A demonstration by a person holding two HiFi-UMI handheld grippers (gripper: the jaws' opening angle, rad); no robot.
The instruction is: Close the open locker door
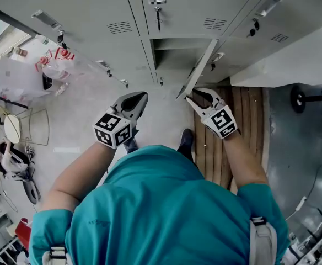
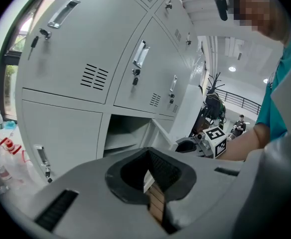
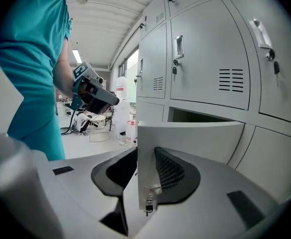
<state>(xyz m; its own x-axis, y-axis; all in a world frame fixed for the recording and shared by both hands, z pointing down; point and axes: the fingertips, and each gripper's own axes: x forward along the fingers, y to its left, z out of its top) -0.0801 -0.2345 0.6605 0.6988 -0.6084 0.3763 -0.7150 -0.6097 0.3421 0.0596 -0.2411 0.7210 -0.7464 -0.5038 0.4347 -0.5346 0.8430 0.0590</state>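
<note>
Two risks are judged. The open locker door (image 1: 200, 65) stands edge-on between the parted jaws of the right gripper (image 1: 195, 95), unclamped, so it may slip out or be pushed crookedly. The left gripper (image 1: 140, 98), jaws closed on nothing, could be caught.

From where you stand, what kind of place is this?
Most likely a locker room or changing area. A bank of grey metal lockers with handles, vents and keys fills the wall. One locker door hangs open, and wooden floor slats lie in front of it.
</note>
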